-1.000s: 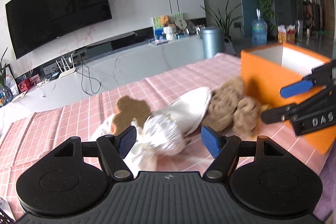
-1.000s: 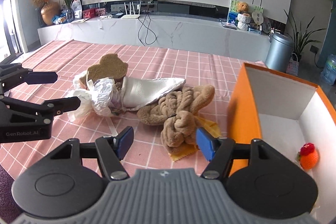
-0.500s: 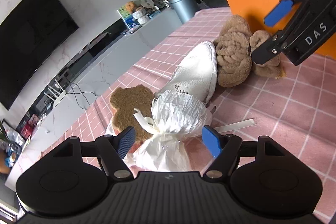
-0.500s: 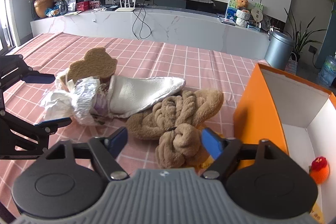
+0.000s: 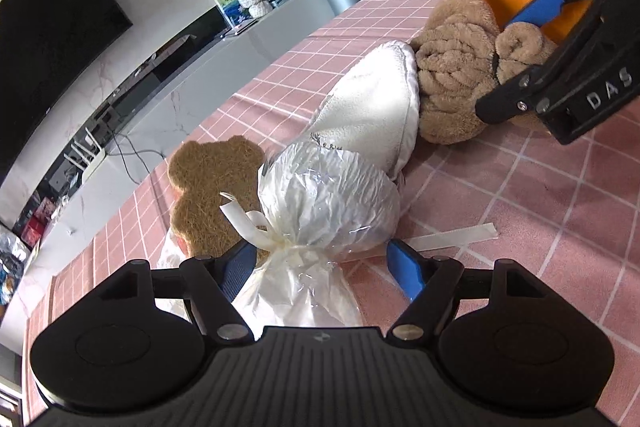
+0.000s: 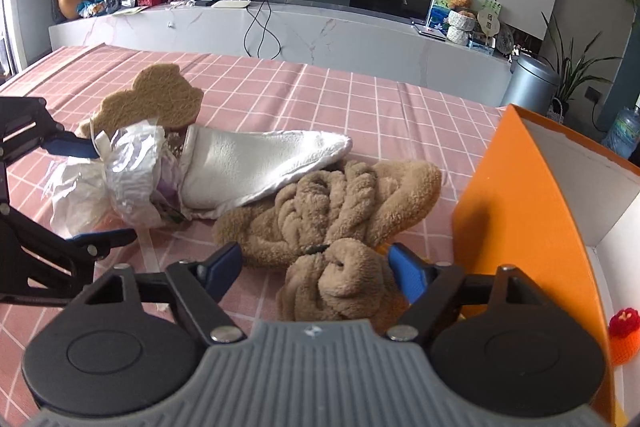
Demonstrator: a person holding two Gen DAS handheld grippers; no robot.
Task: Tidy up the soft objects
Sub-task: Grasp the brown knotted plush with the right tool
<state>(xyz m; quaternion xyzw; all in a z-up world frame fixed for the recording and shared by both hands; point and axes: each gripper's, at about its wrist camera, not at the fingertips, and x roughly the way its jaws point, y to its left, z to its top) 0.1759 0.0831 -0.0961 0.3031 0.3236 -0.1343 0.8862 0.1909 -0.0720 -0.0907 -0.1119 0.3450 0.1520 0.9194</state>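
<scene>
The left gripper (image 5: 320,269) stands open around the tied plastic bag (image 5: 326,203) on the pink checked tablecloth (image 5: 560,211). The right gripper (image 6: 314,269) is open around the brown plush toy (image 6: 332,215) — only its view shows inside the orange box (image 6: 532,195), where a small knitted toy (image 6: 624,335) lies.

On the tablecloth (image 6: 360,99), 4 soft things lay in a row: the sponge (image 6: 154,101) farthest left, the tied bag (image 6: 120,179) before it, the slipper (image 6: 256,163) between bag and plush toy (image 6: 336,211). The box (image 6: 524,211) stood right of the toy, holding a knitted fruit (image 6: 624,335).
</scene>
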